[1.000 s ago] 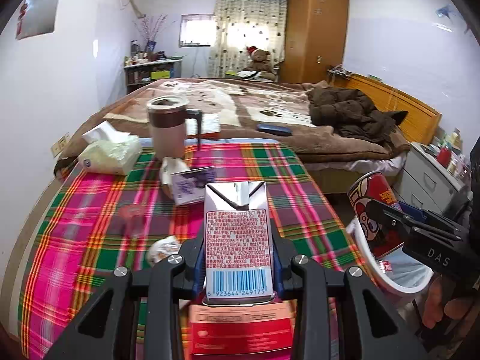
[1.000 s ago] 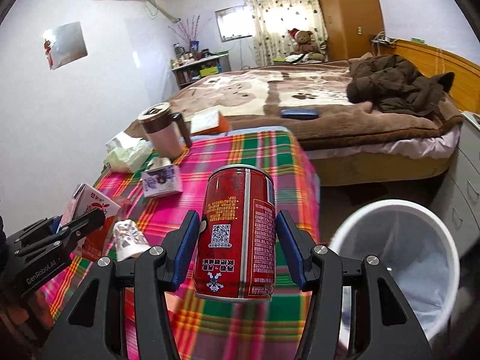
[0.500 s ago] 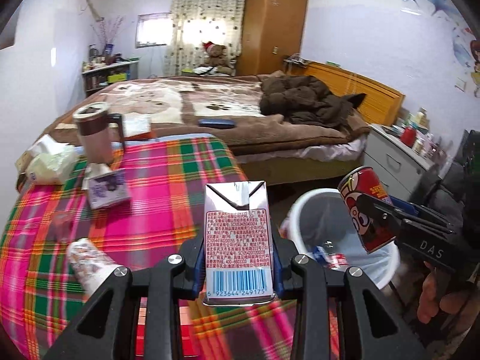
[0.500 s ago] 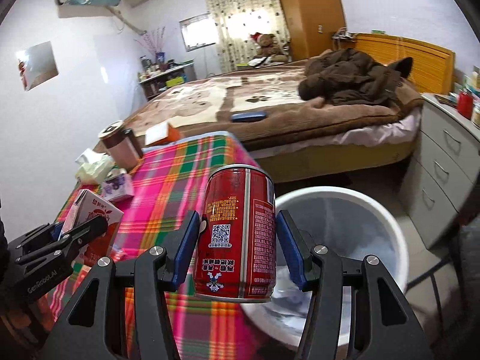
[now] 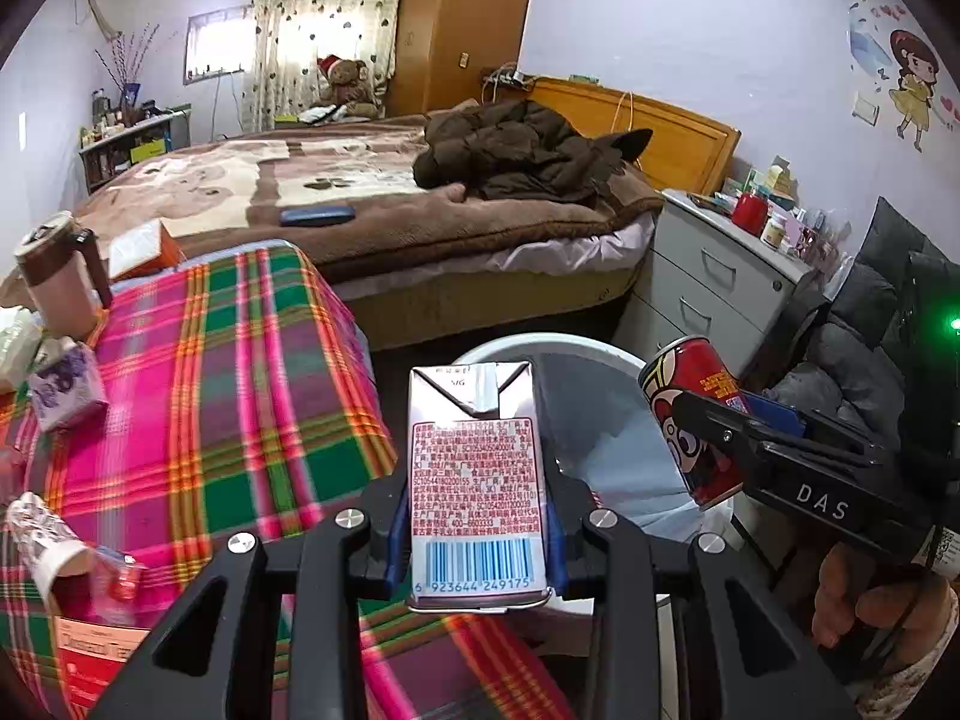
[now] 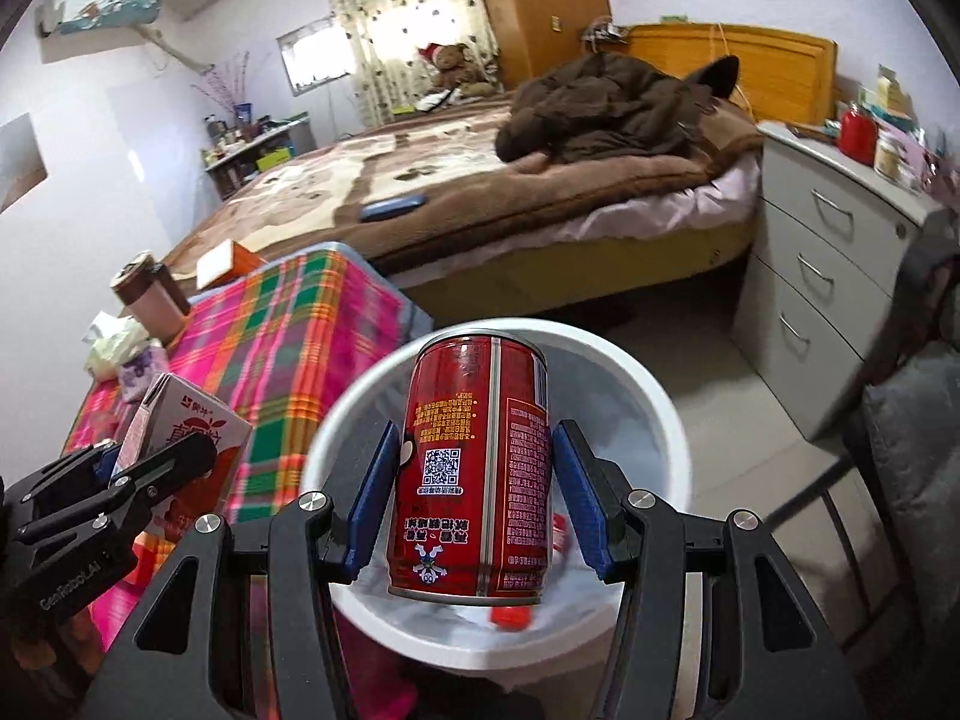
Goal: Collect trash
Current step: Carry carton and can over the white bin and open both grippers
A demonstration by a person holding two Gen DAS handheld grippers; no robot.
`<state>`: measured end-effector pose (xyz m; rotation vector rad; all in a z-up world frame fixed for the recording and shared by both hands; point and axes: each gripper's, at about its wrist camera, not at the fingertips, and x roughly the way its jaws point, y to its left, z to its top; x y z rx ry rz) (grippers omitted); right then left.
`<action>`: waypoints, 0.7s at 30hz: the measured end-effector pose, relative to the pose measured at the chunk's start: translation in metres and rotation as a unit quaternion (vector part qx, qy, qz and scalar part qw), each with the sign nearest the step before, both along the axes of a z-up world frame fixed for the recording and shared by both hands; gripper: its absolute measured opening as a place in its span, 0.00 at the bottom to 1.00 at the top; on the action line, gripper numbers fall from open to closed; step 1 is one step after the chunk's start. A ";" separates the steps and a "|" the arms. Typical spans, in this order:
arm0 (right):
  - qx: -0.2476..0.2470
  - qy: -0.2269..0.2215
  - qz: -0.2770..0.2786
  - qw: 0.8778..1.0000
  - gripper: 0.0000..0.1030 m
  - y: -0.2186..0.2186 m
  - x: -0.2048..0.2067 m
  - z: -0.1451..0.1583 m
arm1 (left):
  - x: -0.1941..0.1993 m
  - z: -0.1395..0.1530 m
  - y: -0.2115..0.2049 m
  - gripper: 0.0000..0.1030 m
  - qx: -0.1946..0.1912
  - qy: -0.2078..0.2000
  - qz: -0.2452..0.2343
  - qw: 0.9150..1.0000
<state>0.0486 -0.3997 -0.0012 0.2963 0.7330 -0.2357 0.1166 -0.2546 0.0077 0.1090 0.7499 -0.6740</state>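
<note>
Tongs [image 6: 474,498] masking bin [image 6: 660,414] contents.

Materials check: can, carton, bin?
Can: likely metal, glossy printed red, silvery rolled rim at its base.
Carton: coated paperboard, folded silvery flaps on top, printed barcode.
Bin: looks like white plastic, smooth moulded rim, thin translucent liner inside.
</note>
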 end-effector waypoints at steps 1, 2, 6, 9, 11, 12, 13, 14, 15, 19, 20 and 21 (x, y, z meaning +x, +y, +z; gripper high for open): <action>-0.001 0.004 -0.003 1.000 0.53 -0.003 0.000 -0.002 | -0.001 -0.002 -0.004 0.35 0.003 0.000 -0.004 1.000; -0.002 0.007 -0.005 1.000 0.53 -0.006 -0.001 -0.004 | -0.001 -0.004 -0.007 0.35 0.005 0.001 -0.007 1.000; 0.002 0.018 -0.011 1.000 0.53 -0.016 -0.002 -0.012 | 0.000 -0.011 -0.019 0.35 0.013 0.011 -0.012 1.000; 0.000 0.027 -0.011 1.000 0.53 -0.021 0.001 -0.017 | 0.003 -0.015 -0.026 0.35 0.017 0.014 -0.014 1.000; 0.001 0.031 -0.008 0.999 0.53 -0.024 0.001 -0.020 | 0.005 -0.018 -0.030 0.35 0.020 0.016 -0.014 1.000; 0.000 0.034 -0.008 0.999 0.53 -0.024 0.003 -0.021 | 0.005 -0.019 -0.032 0.35 0.022 0.015 -0.015 1.000; -0.002 0.036 -0.007 0.999 0.53 -0.026 0.003 -0.022 | 0.006 -0.019 -0.033 0.35 0.021 0.015 -0.016 1.000; -0.004 0.038 -0.006 0.999 0.53 -0.027 0.003 -0.023 | 0.007 -0.020 -0.034 0.35 0.020 0.018 -0.016 1.000; -0.006 0.039 -0.005 0.999 0.53 -0.028 0.004 -0.023 | 0.007 -0.020 -0.035 0.35 0.019 0.019 -0.018 0.999; -0.016 0.043 -0.005 0.999 0.53 -0.030 0.005 -0.024 | 0.008 -0.019 -0.032 0.66 0.012 0.016 -0.015 1.000; -0.018 0.045 -0.004 0.999 0.53 -0.029 0.006 -0.024 | 0.009 -0.018 -0.030 0.66 0.010 0.017 -0.012 1.000; -0.020 0.044 -0.005 0.999 0.54 -0.029 0.005 -0.024 | 0.009 -0.017 -0.030 0.66 0.009 0.017 -0.011 1.000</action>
